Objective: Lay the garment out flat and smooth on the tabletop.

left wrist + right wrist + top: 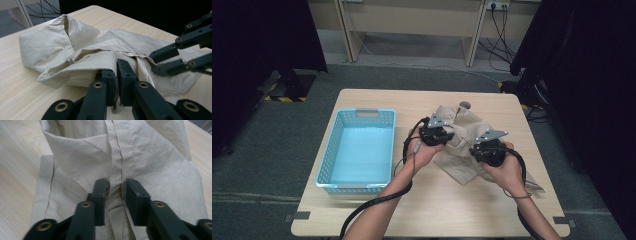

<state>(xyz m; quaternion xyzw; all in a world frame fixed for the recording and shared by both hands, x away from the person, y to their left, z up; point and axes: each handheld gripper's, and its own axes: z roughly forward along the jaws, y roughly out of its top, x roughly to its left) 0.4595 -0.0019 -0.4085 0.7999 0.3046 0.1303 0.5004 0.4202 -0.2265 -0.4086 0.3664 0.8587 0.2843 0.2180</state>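
A crumpled beige garment (462, 125) lies on the right half of the wooden table (437, 210). My left gripper (444, 137) sits at the garment's left edge. In the left gripper view, that gripper (116, 68) has its jaws nearly together, pinching a fold of the cloth (50, 45). My right gripper (478, 150) rests on the garment's near right part. In the right gripper view, its jaws (117, 185) press from both sides on a raised seam ridge of the cloth (155, 157). The left gripper view also catches the right gripper (156, 62) on the cloth farther off.
An empty light blue plastic basket (328, 150) stands on the left half of the table. A small dark object (465, 104) lies at the far edge behind the garment. Black curtains flank the table, and a desk with cables stands at the back.
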